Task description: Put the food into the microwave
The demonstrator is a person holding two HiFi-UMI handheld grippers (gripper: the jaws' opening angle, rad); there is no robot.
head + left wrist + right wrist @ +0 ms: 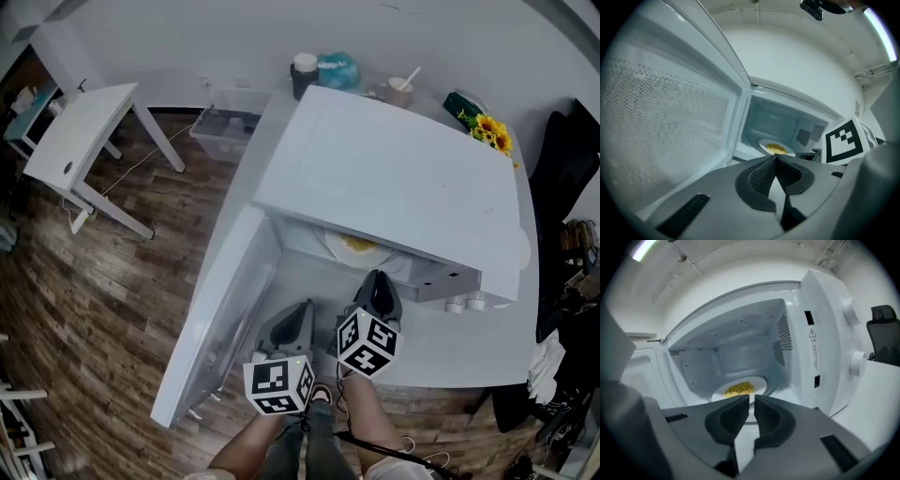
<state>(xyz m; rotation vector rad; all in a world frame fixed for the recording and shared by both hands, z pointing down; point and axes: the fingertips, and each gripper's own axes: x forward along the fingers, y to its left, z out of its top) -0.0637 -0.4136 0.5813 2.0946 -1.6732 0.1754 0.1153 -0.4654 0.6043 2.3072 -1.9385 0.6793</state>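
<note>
A white microwave (394, 178) stands on the white counter with its door (225, 309) swung wide to the left. Inside, a white plate with yellow food (739, 389) rests on the turntable; the same plate with food (776, 148) shows in the left gripper view, and its edge (356, 246) peeks from under the microwave's top. My right gripper (752, 397) hovers just before the cavity opening, its jaws a narrow slit apart with nothing between them. My left gripper (776, 157) sits beside the open door, tips touching, empty. Both grippers, left (302, 309) and right (377, 278), are in front of the opening.
The microwave's control panel with two knobs (857, 364) is right of the cavity. Behind the microwave stand a dark jar (304, 75), a cup (401, 91) and sunflowers (492, 133). A white side table (80, 131) and a plastic bin (220, 127) are on the wooden floor, left.
</note>
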